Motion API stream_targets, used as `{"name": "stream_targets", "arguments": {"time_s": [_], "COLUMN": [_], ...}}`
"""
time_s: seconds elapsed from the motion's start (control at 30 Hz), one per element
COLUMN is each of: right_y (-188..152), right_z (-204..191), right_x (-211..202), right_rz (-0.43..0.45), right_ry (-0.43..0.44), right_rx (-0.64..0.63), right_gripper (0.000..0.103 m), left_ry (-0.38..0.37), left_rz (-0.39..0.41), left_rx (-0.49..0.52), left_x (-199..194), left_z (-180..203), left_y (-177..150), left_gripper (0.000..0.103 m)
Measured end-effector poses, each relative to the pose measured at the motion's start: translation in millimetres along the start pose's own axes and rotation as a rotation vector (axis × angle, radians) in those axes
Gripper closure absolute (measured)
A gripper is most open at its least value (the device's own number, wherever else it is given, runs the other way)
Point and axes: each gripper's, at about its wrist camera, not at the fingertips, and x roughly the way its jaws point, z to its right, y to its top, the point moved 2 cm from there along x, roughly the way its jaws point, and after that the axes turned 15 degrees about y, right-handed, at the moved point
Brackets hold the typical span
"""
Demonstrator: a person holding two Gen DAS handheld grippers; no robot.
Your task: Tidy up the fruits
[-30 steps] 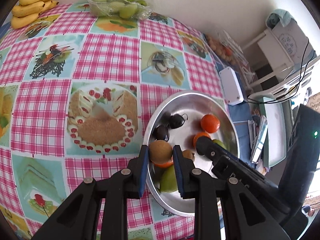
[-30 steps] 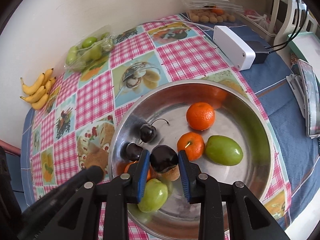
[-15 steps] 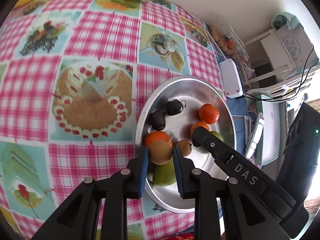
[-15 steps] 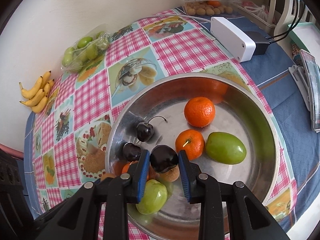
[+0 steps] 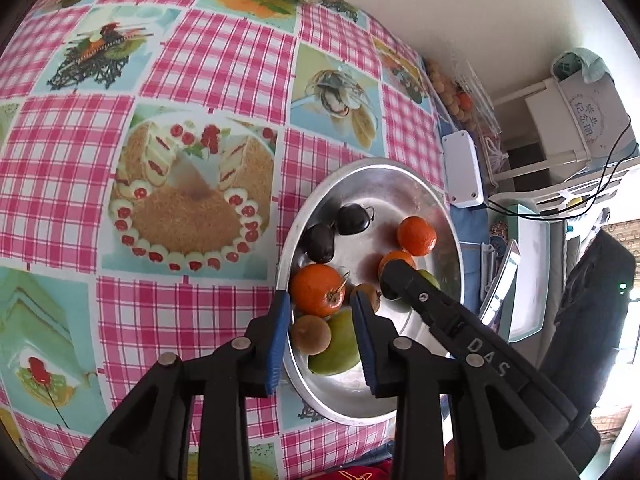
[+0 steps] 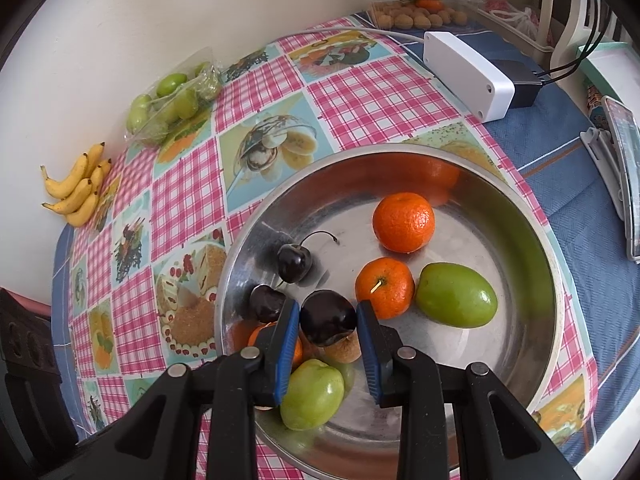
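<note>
The right claw (image 6: 327, 322) holds a dark cherry (image 6: 328, 317) over the metal bowl (image 6: 520, 216). The left claw (image 5: 320, 316) is open wide, with a small brown fruit (image 5: 311, 334) lying loose between its fingers.

"DAS" is printed on the right gripper (image 5: 386, 280).

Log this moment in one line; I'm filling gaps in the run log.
left gripper: open, astride kiwi | right gripper: shut on cherry | both over bowl
</note>
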Motion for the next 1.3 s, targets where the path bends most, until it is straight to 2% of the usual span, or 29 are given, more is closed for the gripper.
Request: {"name": "stream_targets", "arguments": {"time_s": [0.2,0.33,0.5,0.57,0.6,0.63,0.7,0.87,0.93,0.97,1.03,1.17,1.23,1.3], "right_y": [0,1,2,2,2,1,1,1,1,2,2,2,3,3], "right_z": [-1,-1,-5,-7,-8,-9,-10,-12,-12,-13,-13,-13,-13,-14], "right_x": [-1,0,1,3,4,6,8,10,10,11,11,13,14,14], "right_rz": [0.003,0.002,0.0,-0.006,-0.012,-0.016,-0.022,-0.025,-0.024,-0.023,-0.024,-0.025,-0.023,-0.017], "right_ry": [0.006,0.008,0.008,0.007,0.005,0.002,-0.005,-0.021,-0.029,-0.034,-0.041,-0.046,-0.049,-0.052], "right_rx": [-0.005,-0.011,-0.031,-0.044,-0.051,-0.056,-0.065,-0.086,-0.098,-0.106,-0.116,-0.126,-0.134,-0.143], "right_gripper": [0.069,0.069,0.069,0.069,0.066,0.057,0.041,0.036,0.025,0.024,0.022,0.018,0.007,0.001], "left_ry": [0.046,0.13,0.274,0.316,0.327,0.34,0.375,0.44,0.458,0.468,0.479,0.479,0.484,0.491], "left_rz": [0.041,0.084,0.122,0.125,0.121,0.115,0.105,0.103,0.108,0.112,0.12,0.124,0.125,0.129], "left_rx": [-0.006,-0.011,-0.013,-0.018,-0.021,-0.025,-0.039,-0.076,-0.085,-0.09,-0.098,-0.113,-0.115,-0.116], "left_x": [-9,-14,-16,-15,-13,-12,-7,-2,-3,-4,-6,-7,-7,-7], "left_z": [-6,-15,-28,-33,-37,-40,-45,-61,-66,-69,-75,-86,-89,-92], "left_y": [5,10,15,17,17,18,18,18,19,19,20,21,21,21], "left_gripper": [0.07,0.069,0.055,0.041,0.038,0.033,0.031,0.022,0.021,0.018,0.014,0.013,0.012,0.01]}}
